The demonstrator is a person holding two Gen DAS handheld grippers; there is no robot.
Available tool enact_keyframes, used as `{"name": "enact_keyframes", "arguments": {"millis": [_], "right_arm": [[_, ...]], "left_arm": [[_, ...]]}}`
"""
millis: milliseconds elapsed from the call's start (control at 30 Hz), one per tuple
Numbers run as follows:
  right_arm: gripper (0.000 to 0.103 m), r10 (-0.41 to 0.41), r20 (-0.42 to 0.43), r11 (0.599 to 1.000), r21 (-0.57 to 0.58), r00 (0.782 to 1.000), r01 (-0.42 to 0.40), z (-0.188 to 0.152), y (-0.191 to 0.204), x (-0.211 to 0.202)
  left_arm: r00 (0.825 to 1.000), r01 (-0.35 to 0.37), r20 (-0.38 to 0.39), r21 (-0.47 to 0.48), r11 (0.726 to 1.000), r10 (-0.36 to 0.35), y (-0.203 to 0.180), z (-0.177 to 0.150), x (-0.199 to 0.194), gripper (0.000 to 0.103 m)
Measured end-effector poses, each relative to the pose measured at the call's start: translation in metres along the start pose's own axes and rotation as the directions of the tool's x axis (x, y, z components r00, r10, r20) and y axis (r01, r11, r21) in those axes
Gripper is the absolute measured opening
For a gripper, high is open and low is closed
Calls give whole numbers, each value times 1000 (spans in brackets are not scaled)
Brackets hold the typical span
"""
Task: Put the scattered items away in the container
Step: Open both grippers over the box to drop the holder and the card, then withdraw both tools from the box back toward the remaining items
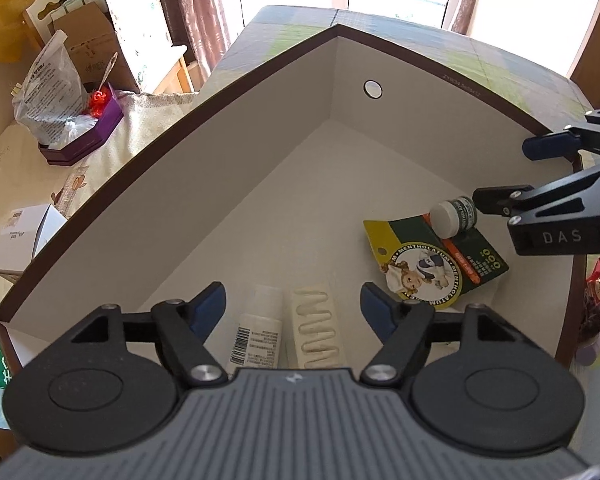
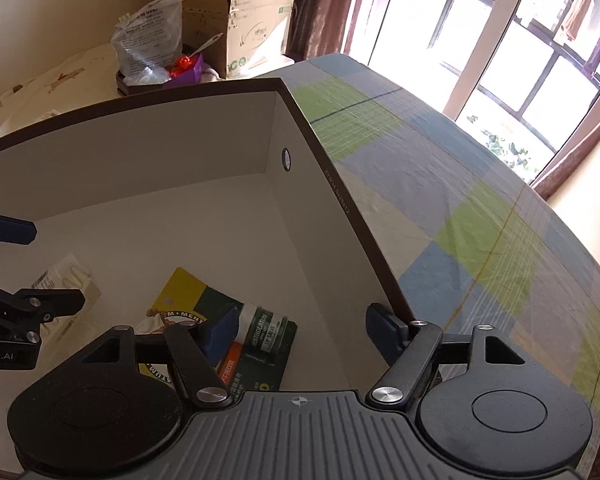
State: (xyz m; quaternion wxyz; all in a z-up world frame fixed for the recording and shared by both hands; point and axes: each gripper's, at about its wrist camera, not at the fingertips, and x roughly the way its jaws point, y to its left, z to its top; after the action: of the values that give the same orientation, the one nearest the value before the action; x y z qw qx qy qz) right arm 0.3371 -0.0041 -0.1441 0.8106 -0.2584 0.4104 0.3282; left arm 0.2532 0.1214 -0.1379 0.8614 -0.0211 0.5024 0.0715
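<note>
Box [image 1: 228,184]: bottle [image 1: 258,330], strip [image 1: 318,330] cut off by left gripper [image 1: 292,306].

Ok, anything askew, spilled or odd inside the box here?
Nothing spilled or damaged. The small jar lies tipped on its side atop the green Mentholatum card, right by the open right tongs. The white bottle and cream packet lie flat side by side.

A brown-rimmed white box [image 1: 260,128] holds a white bottle [image 1: 258,328] and cream blister strip [image 1: 318,326] lying side by side at the near wall, with a small jar [image 1: 454,214] resting on a Mentholatum card [image 1: 428,268] at right.
</note>
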Motion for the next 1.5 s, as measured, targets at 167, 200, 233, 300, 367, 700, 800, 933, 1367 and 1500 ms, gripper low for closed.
{"name": "enact_keyframes", "arguments": {"millis": [167, 200, 233, 300, 367, 700, 800, 933, 1367, 1500], "right_arm": [[76, 8, 17, 1000, -14, 1000, -8, -3, 2, -7], [76, 10, 21, 1000, -15, 1000, -10, -4, 2, -9], [76, 13, 25, 1000, -17, 1000, -13, -5, 3, -11], [76, 18, 34, 1000, -21, 999, -18, -6, 4, -15], [76, 24, 44, 1000, -17, 999, -23, -7, 4, -20], [76, 65, 128, 997, 24, 990, -68, -16, 4, -60], [76, 84, 165, 994, 56, 983, -95, -20, 2, -77], [76, 102, 213, 988, 95, 972, -125, -29, 1, -103], [76, 16, 288, 950, 294, 958, -104, -76, -27, -184], [76, -45, 269, 950, 310, 962, -42, -97, -34, -201]], "left_arm": [[1000, -6, 1, -2, 1000, 6, 3, 0, -2, 71], [1000, -7, 2, -3, 1000, 7, 3, 0, -3, 71], [1000, -8, 3, -3, 1000, 8, 4, 1, -4, 71], [1000, -9, 6, -3, 1000, 9, 5, 1, -6, 71], [1000, -12, 10, 0, 1000, 12, 5, 1, -8, 71], [999, -22, 40, 9, 1000, 22, 8, 3, -29, 72], [998, -30, 55, 19, 999, 29, 7, 2, -38, 72], [997, -32, 77, 34, 999, 29, 5, 1, -52, 72], [981, -8, 193, 84, 996, -8, -22, -6, -116, 72], [976, 23, 213, 104, 994, -45, -37, -8, -129, 73]]}}
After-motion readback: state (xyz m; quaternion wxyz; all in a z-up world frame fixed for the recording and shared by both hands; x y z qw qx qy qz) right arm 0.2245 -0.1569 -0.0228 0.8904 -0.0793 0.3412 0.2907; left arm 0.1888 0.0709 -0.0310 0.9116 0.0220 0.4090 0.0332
